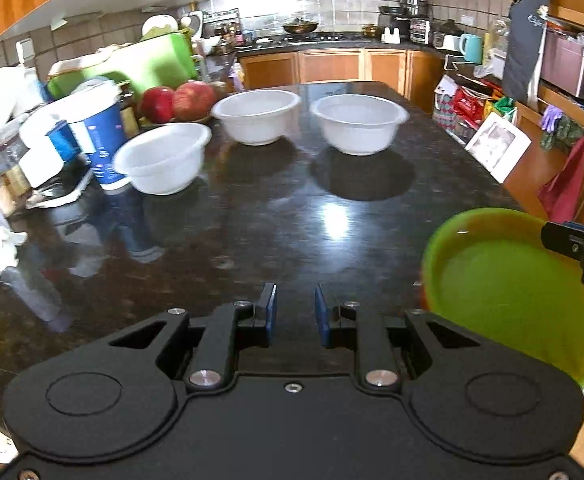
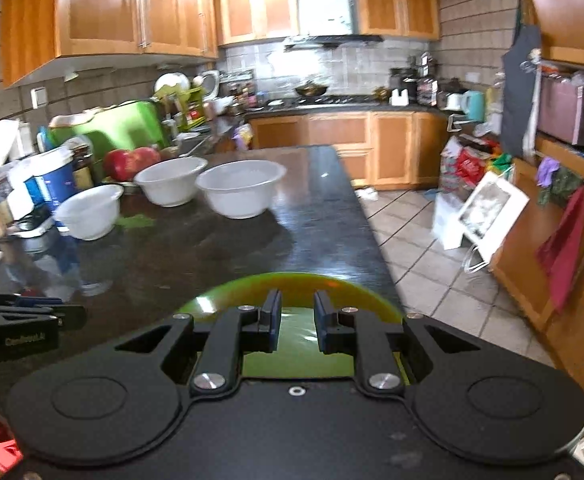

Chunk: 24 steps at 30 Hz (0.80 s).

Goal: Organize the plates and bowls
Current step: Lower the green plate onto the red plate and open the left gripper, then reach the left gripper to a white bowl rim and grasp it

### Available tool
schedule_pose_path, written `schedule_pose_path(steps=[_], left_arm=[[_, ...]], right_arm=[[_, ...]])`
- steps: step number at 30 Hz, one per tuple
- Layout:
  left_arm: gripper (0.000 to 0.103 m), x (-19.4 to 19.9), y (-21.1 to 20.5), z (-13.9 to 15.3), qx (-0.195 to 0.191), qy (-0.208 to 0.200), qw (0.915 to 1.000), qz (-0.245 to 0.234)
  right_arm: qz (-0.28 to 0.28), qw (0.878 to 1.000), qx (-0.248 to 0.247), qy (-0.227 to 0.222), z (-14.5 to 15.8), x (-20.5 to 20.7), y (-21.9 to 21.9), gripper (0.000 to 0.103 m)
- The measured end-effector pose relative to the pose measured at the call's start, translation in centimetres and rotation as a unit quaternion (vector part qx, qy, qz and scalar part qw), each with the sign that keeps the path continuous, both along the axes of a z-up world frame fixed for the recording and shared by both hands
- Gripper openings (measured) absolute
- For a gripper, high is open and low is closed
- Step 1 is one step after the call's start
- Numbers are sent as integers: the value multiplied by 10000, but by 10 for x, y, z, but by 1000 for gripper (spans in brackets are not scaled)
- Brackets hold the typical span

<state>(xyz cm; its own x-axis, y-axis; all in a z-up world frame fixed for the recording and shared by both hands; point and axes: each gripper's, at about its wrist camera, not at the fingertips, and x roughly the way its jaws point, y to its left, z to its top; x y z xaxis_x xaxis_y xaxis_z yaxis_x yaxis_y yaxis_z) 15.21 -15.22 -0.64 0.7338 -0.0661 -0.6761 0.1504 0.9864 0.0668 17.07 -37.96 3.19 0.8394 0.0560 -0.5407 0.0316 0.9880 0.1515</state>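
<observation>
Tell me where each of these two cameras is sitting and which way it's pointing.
Left wrist: sits on the left gripper, faces along the dark stone countertop toward three white plastic bowls; its own open fingers show, the right gripper enters at right.
Right wrist: sits on the right gripper above the green plastic bowl, same heading; the left gripper enters at left.
Shared: bowls, countertop, stove wall.

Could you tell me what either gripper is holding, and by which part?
Neither: left gripper open over the counter, right gripper open above the green plastic plate.

Left tongs (image 1: 296,314) and right tongs (image 2: 296,326) level, side by side, jaws parted, nothing gripped.
</observation>
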Motion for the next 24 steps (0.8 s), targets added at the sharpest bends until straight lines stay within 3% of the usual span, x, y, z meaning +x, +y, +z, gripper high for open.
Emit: schedule_pose_path(steps=[10, 18, 24], left_arm=[[32, 41, 58, 17, 142, 534, 9965, -621], [32, 93, 72, 57, 149, 663, 9898, -1252], [32, 136, 48, 77, 15, 731, 9878, -1376]], right_arm=[[397, 9940, 811, 618, 40, 52, 48, 19], [303, 9850, 1287, 1110, 76, 103, 55, 20], [63, 9915, 783, 1033, 107, 143, 40, 21]])
